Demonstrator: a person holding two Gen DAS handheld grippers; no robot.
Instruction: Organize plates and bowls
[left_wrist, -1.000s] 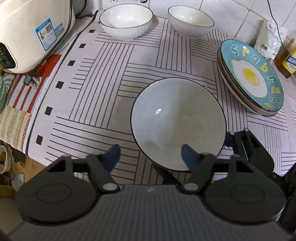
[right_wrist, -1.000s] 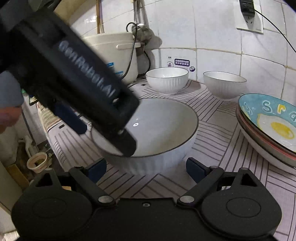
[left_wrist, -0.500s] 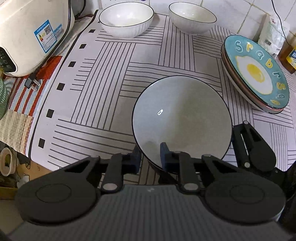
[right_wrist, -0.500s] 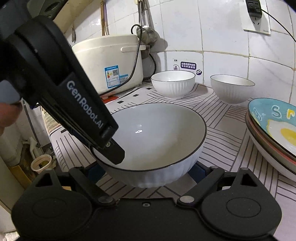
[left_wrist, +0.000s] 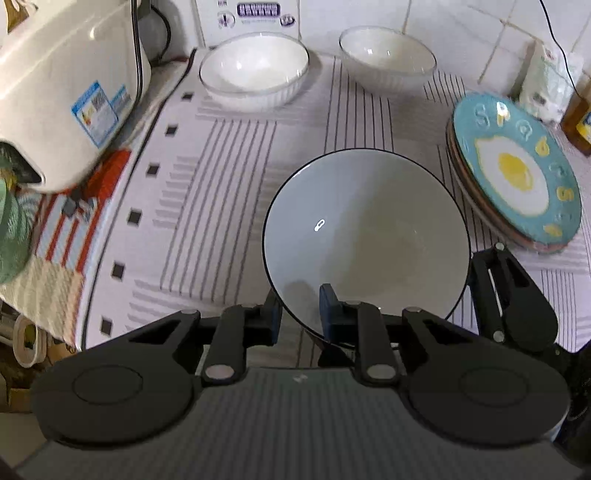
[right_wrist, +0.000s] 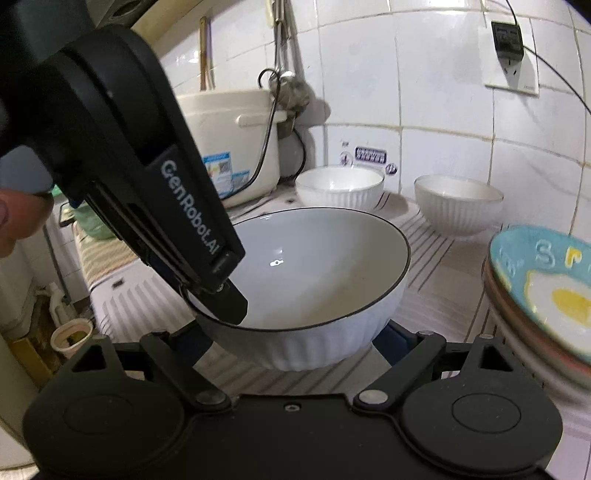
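Left wrist view gives me bare striped white cloth (left_wrist: 229, 192) leftward, up to its drop-off edge. My left gripper (left_wrist: 298, 314) clamps the big white black-rimmed ribbed bowl (left_wrist: 365, 236) by its near rim; my right gripper (right_wrist: 295, 341) straddles it, spread wide.

The left gripper (right_wrist: 218, 291) is pinching the near rim of the white bowl (right_wrist: 317, 280), while the right gripper's (right_wrist: 291, 343) fingers are flanking its base.
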